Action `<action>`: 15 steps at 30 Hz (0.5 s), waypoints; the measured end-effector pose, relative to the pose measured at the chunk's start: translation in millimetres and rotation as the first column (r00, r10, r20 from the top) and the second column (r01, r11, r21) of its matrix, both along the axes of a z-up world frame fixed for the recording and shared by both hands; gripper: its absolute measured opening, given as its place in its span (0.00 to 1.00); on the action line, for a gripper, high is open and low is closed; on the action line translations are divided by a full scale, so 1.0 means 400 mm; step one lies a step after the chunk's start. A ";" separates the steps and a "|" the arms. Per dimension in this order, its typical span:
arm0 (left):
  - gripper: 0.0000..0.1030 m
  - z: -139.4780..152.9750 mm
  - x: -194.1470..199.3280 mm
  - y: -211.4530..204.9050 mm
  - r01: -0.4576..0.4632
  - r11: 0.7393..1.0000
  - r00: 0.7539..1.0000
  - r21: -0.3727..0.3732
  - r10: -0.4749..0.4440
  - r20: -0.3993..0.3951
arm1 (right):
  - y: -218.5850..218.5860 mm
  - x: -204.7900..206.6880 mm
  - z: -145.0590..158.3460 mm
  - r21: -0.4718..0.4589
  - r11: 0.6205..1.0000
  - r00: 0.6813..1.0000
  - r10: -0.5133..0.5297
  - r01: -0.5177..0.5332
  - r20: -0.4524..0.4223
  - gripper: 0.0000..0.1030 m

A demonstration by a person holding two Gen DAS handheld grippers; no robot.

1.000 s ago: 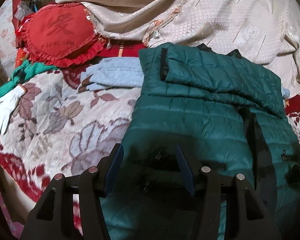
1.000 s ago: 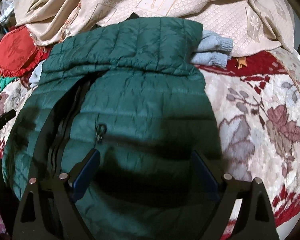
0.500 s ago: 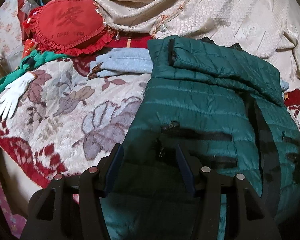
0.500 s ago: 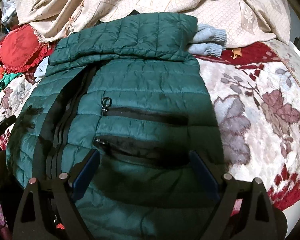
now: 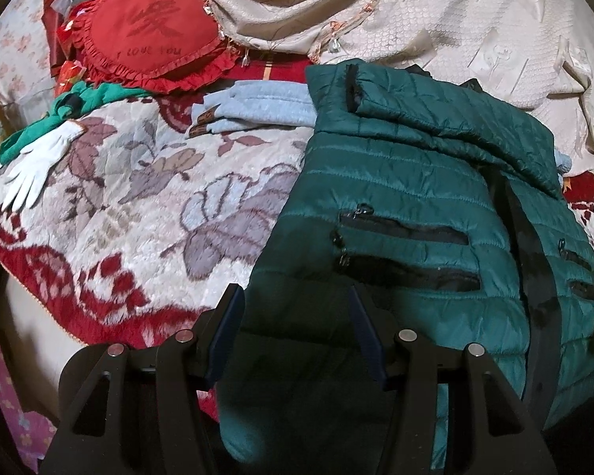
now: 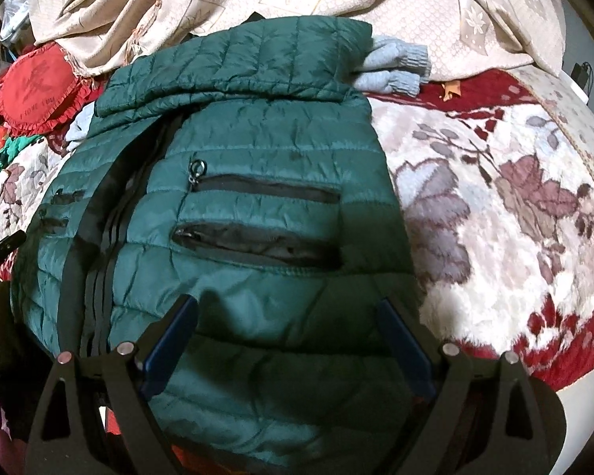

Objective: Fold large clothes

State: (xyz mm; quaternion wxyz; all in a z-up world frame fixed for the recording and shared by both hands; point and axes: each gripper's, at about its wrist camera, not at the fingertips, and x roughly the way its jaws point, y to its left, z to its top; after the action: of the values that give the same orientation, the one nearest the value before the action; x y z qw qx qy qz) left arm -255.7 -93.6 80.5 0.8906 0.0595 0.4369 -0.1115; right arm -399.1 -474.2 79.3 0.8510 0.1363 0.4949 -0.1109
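Left wrist view: the left gripper (image 5: 293, 330) hovers with fingers apart over the hem of the green quilted jacket (image 5: 408, 198), gripping nothing; in the right wrist view the right gripper (image 6: 287, 340) is spread wide above the same hem. The jacket lies front-up on the floral blanket (image 5: 138, 198), its top part turned down at 12 o'clock; the lower body seems unfolded, so most folding remains. At 10 o'clock, a red heart pillow (image 5: 146, 39) reads "I LOVE YOU".

red cushion (image 5: 150, 35), "I LOVE YOU"
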 end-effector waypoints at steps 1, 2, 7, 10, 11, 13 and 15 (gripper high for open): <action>0.36 -0.001 -0.003 0.003 -0.001 1.000 1.000 0.000 0.001 -0.002 | -0.001 -0.002 -0.003 0.000 1.000 1.000 0.000 0.000 -0.003 0.92; 0.36 -0.003 -0.004 0.004 -0.003 1.000 1.000 0.000 0.003 -0.004 | -0.003 -0.003 -0.006 0.001 1.000 1.000 0.000 0.000 -0.005 0.92; 0.36 -0.012 -0.009 0.009 -0.008 1.000 1.000 -0.002 0.008 -0.018 | -0.012 -0.011 -0.016 0.027 1.000 1.000 -0.015 0.015 -0.006 0.92; 0.36 -0.016 -0.011 0.010 -0.008 1.000 1.000 -0.002 0.008 -0.024 | -0.015 -0.016 -0.019 0.036 0.999 1.000 -0.020 0.021 -0.006 0.92; 0.36 -0.017 -0.012 0.011 -0.008 1.000 1.000 -0.005 0.008 -0.027 | -0.015 -0.016 -0.020 0.036 0.999 1.000 -0.021 0.021 -0.008 0.92; 0.36 -0.020 -0.014 0.018 -0.012 1.000 0.999 -0.017 0.012 -0.038 | -0.017 -0.018 -0.023 0.036 0.999 1.000 -0.023 0.023 -0.009 0.92; 0.36 -0.024 -0.015 0.025 -0.019 0.999 0.999 -0.030 0.018 -0.050 | -0.020 -0.024 -0.025 0.041 0.999 1.000 -0.020 0.020 -0.012 0.94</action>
State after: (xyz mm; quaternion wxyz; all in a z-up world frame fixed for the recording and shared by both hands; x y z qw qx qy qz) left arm -261.6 -83.6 70.8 0.8813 0.0391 0.4575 -0.1111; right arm -408.6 -482.2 69.4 0.8441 0.1581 0.5004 -0.1100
